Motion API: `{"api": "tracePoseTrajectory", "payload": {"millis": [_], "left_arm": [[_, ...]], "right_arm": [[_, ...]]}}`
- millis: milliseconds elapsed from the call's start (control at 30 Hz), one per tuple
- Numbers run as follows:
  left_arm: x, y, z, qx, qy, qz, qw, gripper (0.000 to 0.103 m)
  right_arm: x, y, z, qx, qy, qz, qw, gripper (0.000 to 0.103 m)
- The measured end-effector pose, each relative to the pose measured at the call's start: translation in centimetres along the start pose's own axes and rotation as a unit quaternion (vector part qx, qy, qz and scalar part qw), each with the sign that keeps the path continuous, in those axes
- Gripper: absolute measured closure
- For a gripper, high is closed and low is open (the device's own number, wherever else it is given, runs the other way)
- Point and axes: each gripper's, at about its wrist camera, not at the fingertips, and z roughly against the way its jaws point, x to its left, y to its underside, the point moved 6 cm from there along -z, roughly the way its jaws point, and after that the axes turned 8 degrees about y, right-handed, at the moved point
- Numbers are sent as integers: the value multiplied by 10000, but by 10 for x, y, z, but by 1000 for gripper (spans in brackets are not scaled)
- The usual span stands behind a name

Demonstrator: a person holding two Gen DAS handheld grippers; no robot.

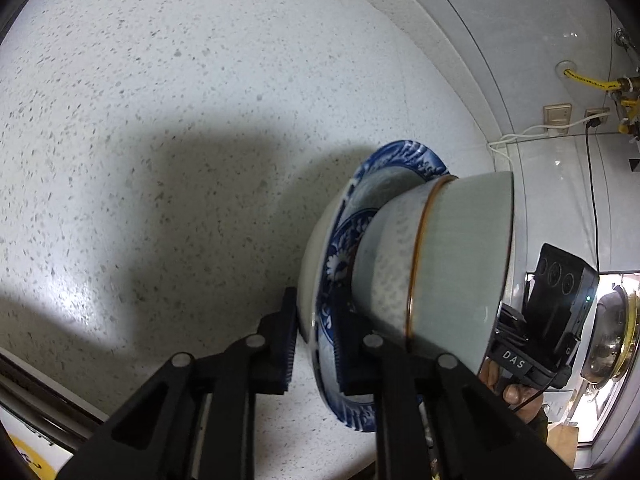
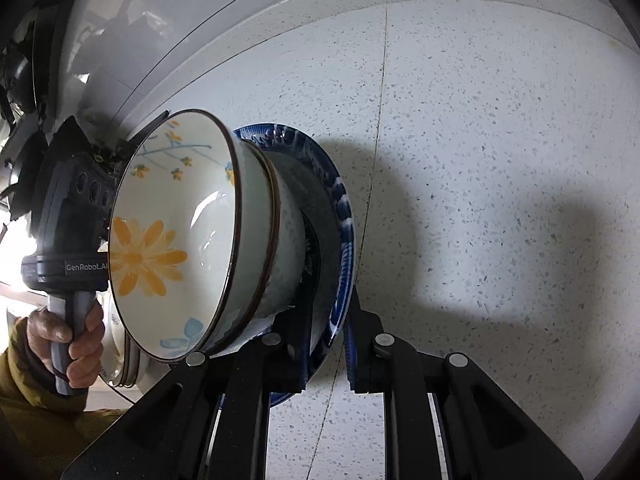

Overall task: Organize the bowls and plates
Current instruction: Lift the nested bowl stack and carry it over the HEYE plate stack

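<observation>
A blue-patterned plate point(image 1: 408, 156) carries two stacked bowls. My left gripper point(image 1: 316, 320) is shut on its near rim, one finger under and one over. On the plate, a pale bowl with a brown rim point(image 1: 388, 264) holds a pale green bowl point(image 1: 468, 248). In the right wrist view my right gripper point(image 2: 328, 340) is shut on the opposite rim of the plate point(image 2: 344, 208). The top bowl point(image 2: 172, 232) shows a yellow flower inside and sits in the lower bowl point(image 2: 286, 248). Beyond the bowls a hand point(image 2: 76, 332) holds the left gripper's housing point(image 2: 72, 216).
A speckled white countertop point(image 1: 160, 120) lies below the plate and meets a tiled wall point(image 1: 520, 40). Wall sockets point(image 1: 558, 116), a yellow hose point(image 1: 588, 80) and a metal pot point(image 1: 612, 340) are at the right. More stacked dishes point(image 2: 120, 360) sit at the lower left.
</observation>
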Motion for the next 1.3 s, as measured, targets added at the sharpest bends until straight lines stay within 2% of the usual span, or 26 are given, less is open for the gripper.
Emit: {"api": "tracePoseTrajectory", "payload": {"millis": [300, 533, 867, 1000, 1133, 1300], "left_arm": [[3, 9, 6, -58, -38, -31, 10000, 90], [0, 14, 8, -118, -208, -197, 9995, 90], [3, 17, 26, -257, -177, -196, 9993, 90], [2, 19, 44, -361, -125, -186, 9991, 90], [3, 27, 82, -549, -17, -194, 9983, 89], [14, 45, 140, -805, 0, -138, 9967, 88]], "right_arm": [[6, 3, -1, -77, 85, 77, 9999, 90], [11, 1, -5, -197, 71, 75, 9998, 90], [20, -4, 4, -303, 90, 145, 9994, 90], [34, -10, 11, -330, 113, 199, 9992, 90], [53, -13, 22, -348, 120, 322, 9988, 90], [103, -11, 33, -334, 108, 630, 9974, 90]]}}
